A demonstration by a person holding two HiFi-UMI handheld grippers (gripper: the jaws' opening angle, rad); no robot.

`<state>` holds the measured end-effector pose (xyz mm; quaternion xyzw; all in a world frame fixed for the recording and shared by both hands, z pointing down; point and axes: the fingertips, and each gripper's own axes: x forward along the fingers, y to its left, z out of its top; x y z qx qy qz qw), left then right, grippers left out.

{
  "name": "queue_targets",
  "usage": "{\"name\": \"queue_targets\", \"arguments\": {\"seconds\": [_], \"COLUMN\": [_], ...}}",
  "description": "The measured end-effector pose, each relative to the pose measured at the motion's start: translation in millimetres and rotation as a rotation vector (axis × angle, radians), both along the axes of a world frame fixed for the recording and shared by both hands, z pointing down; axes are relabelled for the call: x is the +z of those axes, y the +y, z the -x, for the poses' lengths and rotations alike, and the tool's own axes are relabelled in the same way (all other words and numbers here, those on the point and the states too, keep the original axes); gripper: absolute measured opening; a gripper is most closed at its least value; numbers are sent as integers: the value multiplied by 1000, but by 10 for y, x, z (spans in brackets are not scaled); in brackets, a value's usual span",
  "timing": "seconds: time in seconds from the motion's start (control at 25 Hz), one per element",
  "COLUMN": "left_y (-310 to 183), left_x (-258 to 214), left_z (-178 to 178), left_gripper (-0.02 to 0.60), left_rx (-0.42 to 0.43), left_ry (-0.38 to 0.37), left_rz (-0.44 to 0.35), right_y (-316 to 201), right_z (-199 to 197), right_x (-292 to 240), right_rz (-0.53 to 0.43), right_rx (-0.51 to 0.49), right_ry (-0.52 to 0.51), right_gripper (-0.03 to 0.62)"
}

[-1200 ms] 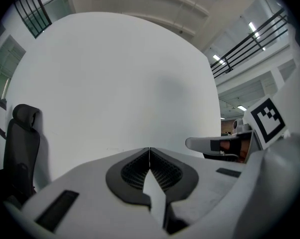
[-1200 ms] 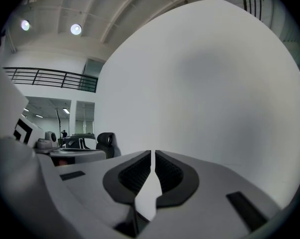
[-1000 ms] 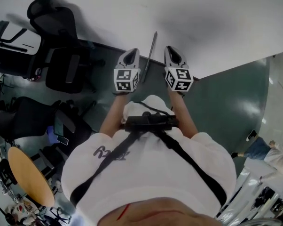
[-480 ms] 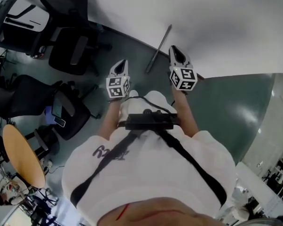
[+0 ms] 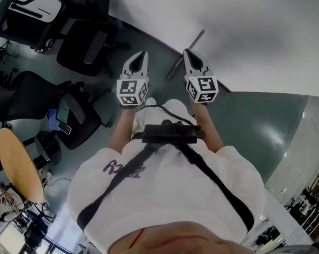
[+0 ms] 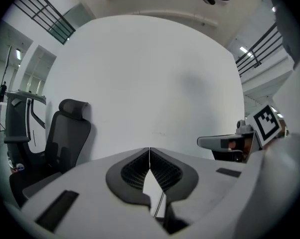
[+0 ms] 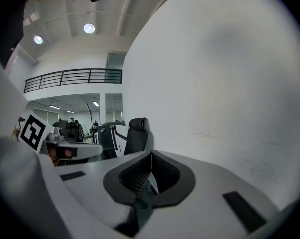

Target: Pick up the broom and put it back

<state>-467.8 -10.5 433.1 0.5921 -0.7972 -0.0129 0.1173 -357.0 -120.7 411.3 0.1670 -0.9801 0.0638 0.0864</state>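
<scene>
The broom [image 5: 197, 38] leans against the white wall [image 5: 244, 30]. It shows as a thin grey handle, its upper end resting on the wall face and its lower end down near the wall's foot, on the green-grey floor [image 5: 255, 126]. The brush end cannot be made out. Nothing holds the broom.

Both grippers are held out toward the wall, side by side, each with its marker cube on the end away from the wall. The left gripper [image 5: 141, 55] stops short of the wall. Its ribbed pads [image 6: 136, 171] meet along a single seam with nothing between them. A thin pale line shows through the notch below the pads (possibly the broom's handle, though that is not certain).

The right gripper [image 5: 190, 54] also faces the wall, and in the head view its tip lies just beside the handle. Whether it touches the handle cannot be told. Its jaws are pressed together too, and they are empty.

A black office chair [image 5: 88, 44] stands close to the wall's foot, on the left gripper's side. A second black chair [image 5: 21, 99] sits further out from the wall. A round wooden table [image 5: 16, 165] stands well away from the wall, toward the lower left of the head view.

The person wears a white shirt [image 5: 165, 194] crossed by black straps [image 5: 212, 181], with a dark device [image 5: 167, 134] fixed at the chest, facing the wall.
</scene>
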Motion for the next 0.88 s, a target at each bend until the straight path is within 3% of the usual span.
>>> {"name": "queue_targets", "arguments": {"seconds": [0.32,0.52,0.72,0.88], "left_y": [28,-99,-192,-365], "left_x": [-430,-644,-744,-831], "left_z": [317,251,113,54], "left_gripper": [14,14,14,14], "left_rx": [21,69,99,104], "left_ry": [-53,-81,-48,-63], "left_rz": [-75,-116,-160,-176], "right_y": [118,121,55,-55], "right_z": [364,367,354,289], "right_x": [-205,-399,-355,-376], "right_rz": [-31,-64,-59,-64], "right_rx": [22,56,32,26], "right_ry": [-45,-62,-41,-51], "right_gripper": [8,8,8,8]}}
